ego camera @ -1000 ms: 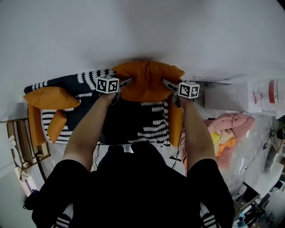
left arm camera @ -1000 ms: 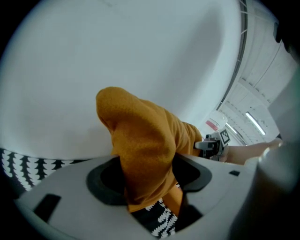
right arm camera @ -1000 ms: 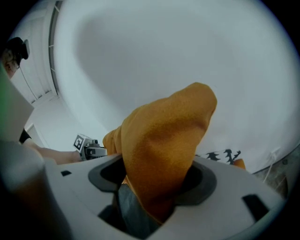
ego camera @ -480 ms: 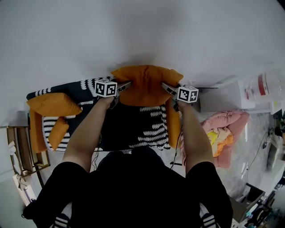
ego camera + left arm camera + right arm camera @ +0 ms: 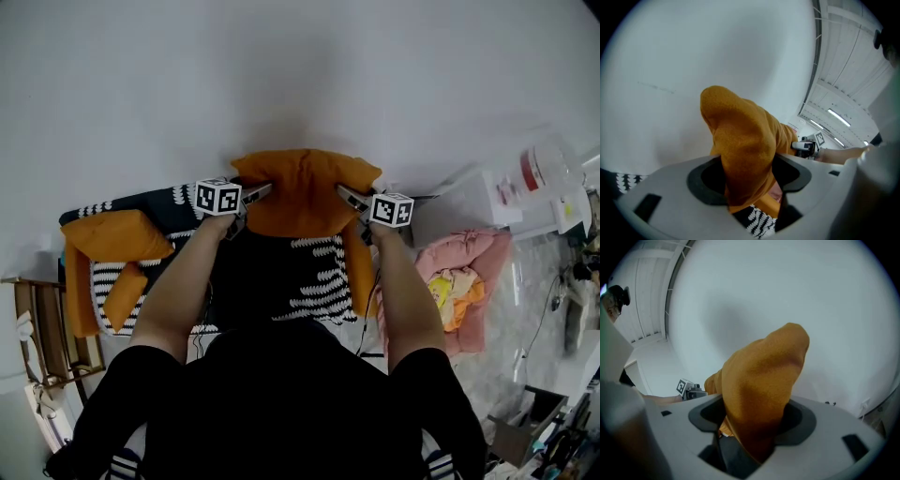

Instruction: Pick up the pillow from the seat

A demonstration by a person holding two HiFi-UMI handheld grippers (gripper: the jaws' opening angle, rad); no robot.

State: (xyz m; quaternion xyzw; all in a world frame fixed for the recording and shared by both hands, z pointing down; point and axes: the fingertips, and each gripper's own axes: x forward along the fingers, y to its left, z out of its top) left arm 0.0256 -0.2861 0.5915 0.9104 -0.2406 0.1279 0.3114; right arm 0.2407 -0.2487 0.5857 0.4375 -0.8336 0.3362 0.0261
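Pillow edges in left gripper, right gripper

pillow lifted higher above seat

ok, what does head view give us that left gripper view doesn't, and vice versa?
Head view only: the full width of the orange pillow with a gripper at each end, a second orange cushion on the seat's left side, and pink bedding on the floor.
Left gripper view only: a close-up of the left gripper with its jaws pinched shut on a pillow corner, plus ceiling strip lights.
Both: the pillow, the white wall, the black-and-white seat cover and the right gripper on the pillow's far end.
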